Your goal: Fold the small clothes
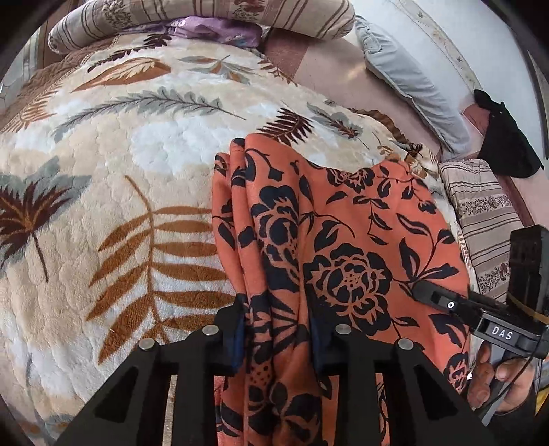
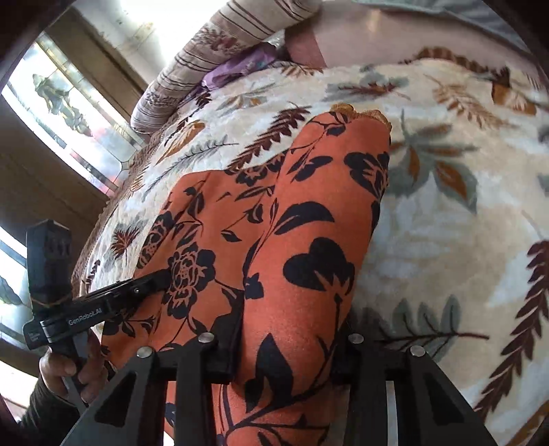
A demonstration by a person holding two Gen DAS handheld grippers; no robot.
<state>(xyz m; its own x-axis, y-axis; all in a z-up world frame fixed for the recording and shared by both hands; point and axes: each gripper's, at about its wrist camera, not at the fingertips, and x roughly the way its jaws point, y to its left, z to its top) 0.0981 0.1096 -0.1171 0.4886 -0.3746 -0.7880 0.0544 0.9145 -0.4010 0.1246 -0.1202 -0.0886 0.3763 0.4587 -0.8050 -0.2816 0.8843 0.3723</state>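
Note:
An orange garment with black flowers (image 1: 343, 240) lies part-folded on a leaf-patterned cream blanket (image 1: 120, 171). My left gripper (image 1: 278, 336) is shut on its bunched left edge, cloth pinched between the fingers. The right gripper's body (image 1: 446, 302) shows at the garment's right side in this view. In the right wrist view my right gripper (image 2: 291, 350) is shut on a thick fold of the same garment (image 2: 308, 223), which stretches away over the blanket (image 2: 446, 223). The left gripper's body (image 2: 103, 302) shows at the left there.
Striped pillows (image 1: 206, 17) and a purple cloth (image 1: 212, 29) lie at the bed's far end. A grey pillow (image 1: 411, 79), a black cloth (image 1: 507, 137) and another striped cushion (image 1: 487, 219) are at the right. A window (image 2: 61, 113) stands beyond the bed's left side.

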